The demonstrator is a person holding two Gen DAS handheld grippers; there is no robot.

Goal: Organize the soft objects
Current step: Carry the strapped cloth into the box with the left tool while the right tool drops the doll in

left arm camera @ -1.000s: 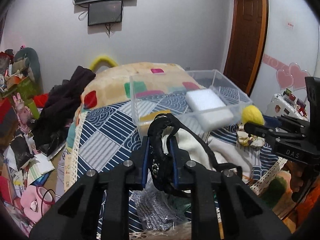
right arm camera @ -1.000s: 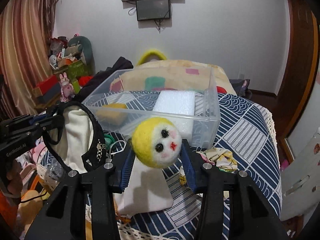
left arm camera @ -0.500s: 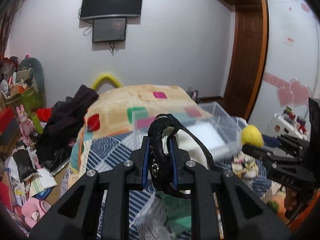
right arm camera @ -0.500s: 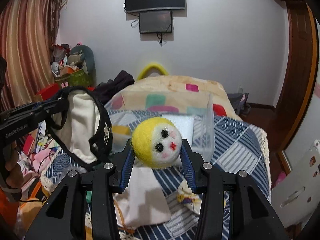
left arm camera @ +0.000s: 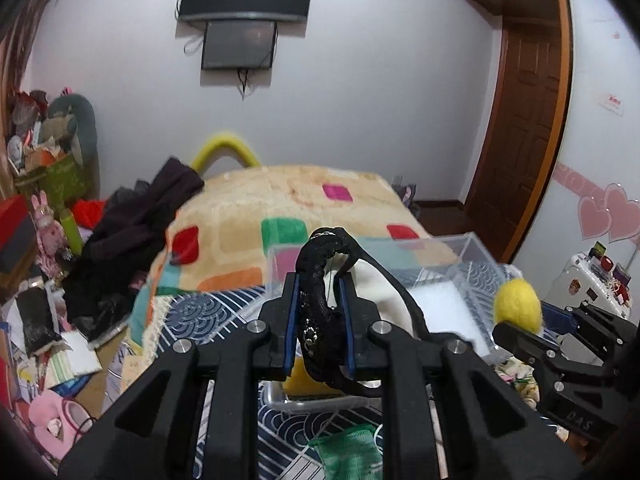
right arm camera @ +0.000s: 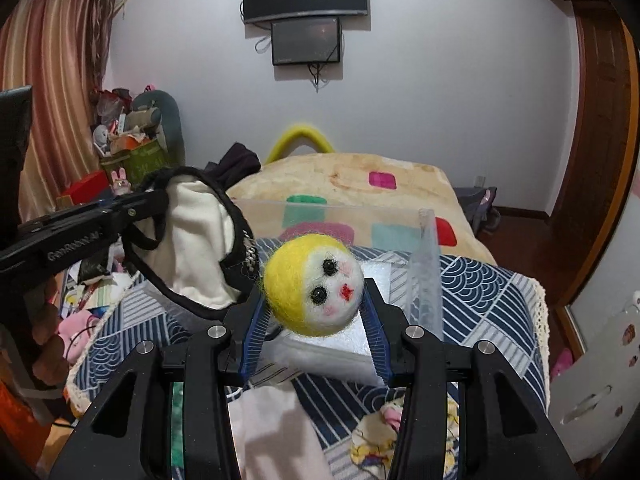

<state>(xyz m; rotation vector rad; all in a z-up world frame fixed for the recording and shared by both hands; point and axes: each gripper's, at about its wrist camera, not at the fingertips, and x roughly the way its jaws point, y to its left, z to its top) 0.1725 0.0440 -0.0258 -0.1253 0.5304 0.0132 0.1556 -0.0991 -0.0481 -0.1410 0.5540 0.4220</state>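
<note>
My left gripper (left arm camera: pixel 319 312) is shut on the black trim of a cream and black eye mask (left arm camera: pixel 320 304), which it holds in the air over the near side of a clear plastic box (left arm camera: pixel 472 256). The mask also shows in the right wrist view (right arm camera: pixel 196 240), hanging from the left gripper (right arm camera: pixel 154 200). My right gripper (right arm camera: pixel 314 312) is shut on a yellow felt doll head (right arm camera: pixel 314 286) with a white face and holds it above the box's right part (right arm camera: pixel 426 264). The head also shows in the left wrist view (left arm camera: pixel 518 304). A white foam block (right arm camera: pixel 340 344) and a yellow sponge (left arm camera: pixel 304 380) lie in the box.
The box stands on a bed with a blue patterned cover (right arm camera: pixel 480 292) and a beige blanket (left arm camera: pixel 280 208). A white cloth (right arm camera: pixel 276 432), a green net pouch (left arm camera: pixel 348 452) and a floral pouch (right arm camera: pixel 376 440) lie near the front. Clutter fills the floor at left (left arm camera: pixel 40 340).
Both grippers have risen and moved forward over the box with their objects still held. The box now sits lower and closer in both views.
</note>
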